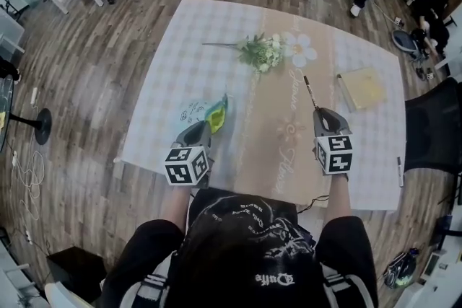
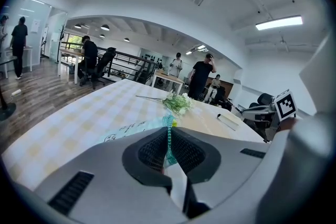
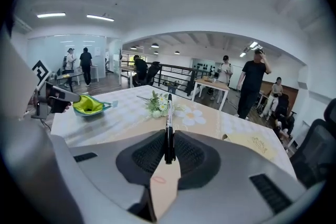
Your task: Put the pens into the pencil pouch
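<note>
At the near left of the checked table [image 1: 216,32], pinching the teal pencil pouch [image 1: 216,113] by its rim in the left gripper [image 1: 204,128], likely to hold its yellow-lined mouth open. Clamping a black pen [image 1: 310,92] in the right gripper [image 1: 322,114], well apart from the pouch, probably ready to carry over.

Black top [image 1: 249,242] w/ white print; grey left gripper [image 1: 209,124] & right gripper [image 1: 318,112], each w/ b&w marker cube [image 1: 188,164].

Flowers [image 1: 261,52] ahead — table [image 1: 245,133] centre open
</note>
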